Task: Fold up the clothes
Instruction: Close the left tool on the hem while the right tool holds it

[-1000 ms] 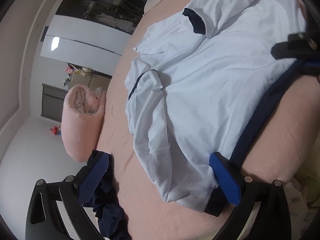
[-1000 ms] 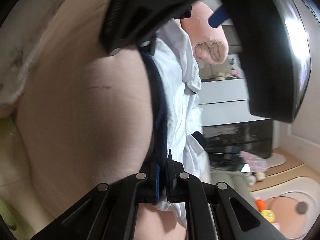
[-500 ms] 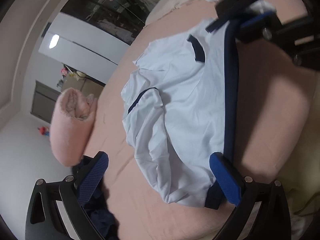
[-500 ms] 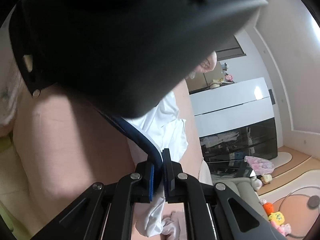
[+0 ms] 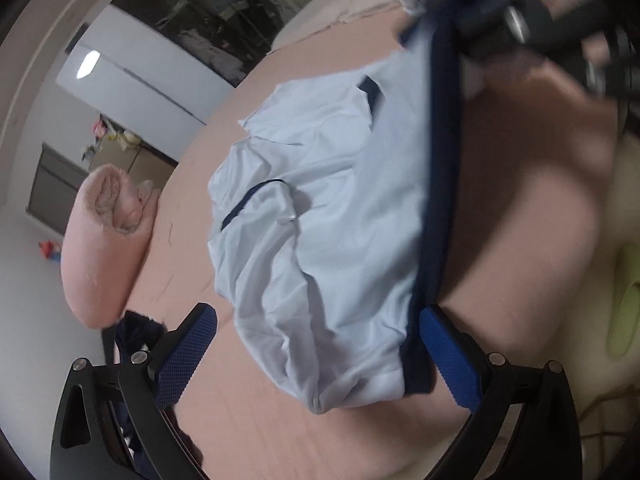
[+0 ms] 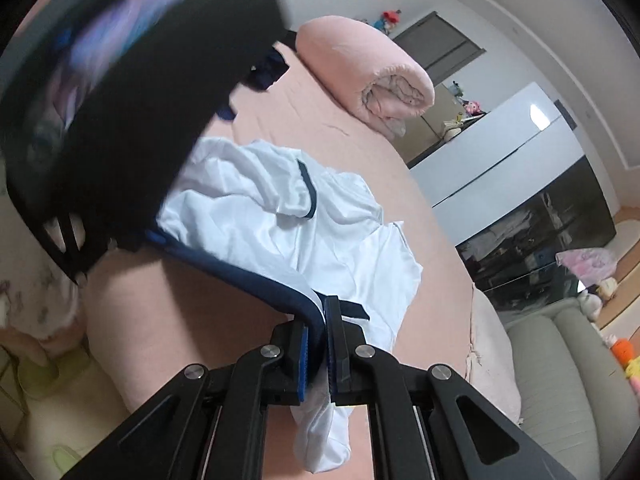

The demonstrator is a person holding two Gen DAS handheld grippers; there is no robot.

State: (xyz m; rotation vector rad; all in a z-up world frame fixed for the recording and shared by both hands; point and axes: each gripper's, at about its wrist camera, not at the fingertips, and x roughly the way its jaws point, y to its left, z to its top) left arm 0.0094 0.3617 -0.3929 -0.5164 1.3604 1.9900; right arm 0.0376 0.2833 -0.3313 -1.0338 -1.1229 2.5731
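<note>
Two grippers work one garment. No brand, label or writing can be read anywhere. The white shirt (image 6: 276, 224), trimmed in navy at hem and sleeve cuffs, lies crumpled on the pink bed (image 5: 256, 412), its navy hem (image 5: 440, 168) stretched in a line between the two grippers.

The right gripper (image 6: 318, 344) has its jaws nearly together, pinching the navy hem with white cloth bunched below the pads. The left gripper (image 5: 316, 356) stands wide open; its right finger (image 5: 448, 356) touches the hem's near end, while the other finger (image 5: 186, 356) is clear of the shirt, so it grips nothing.

Containers show only at the room's edge: a dark glass-fronted cabinet (image 6: 540, 236) with blurred items inside that cannot be made out, and a low chest (image 5: 52, 188) whose contents are hidden.

A rolled pink quilt (image 6: 368, 68) lies on the bed beyond the shirt, well apart from it. A heap of dark navy cloth (image 5: 136, 332) sits near the quilt's end, just behind the left gripper's free finger. A pale sofa (image 6: 560, 360) with soft toys stands beside the bed, and green slippers (image 6: 44, 376) lie on the floor. In the right wrist view the left gripper's black body (image 6: 120, 88) looms blurred and blocks the shirt's far side; in the left wrist view the right gripper is likewise a dark blur at the top.
</note>
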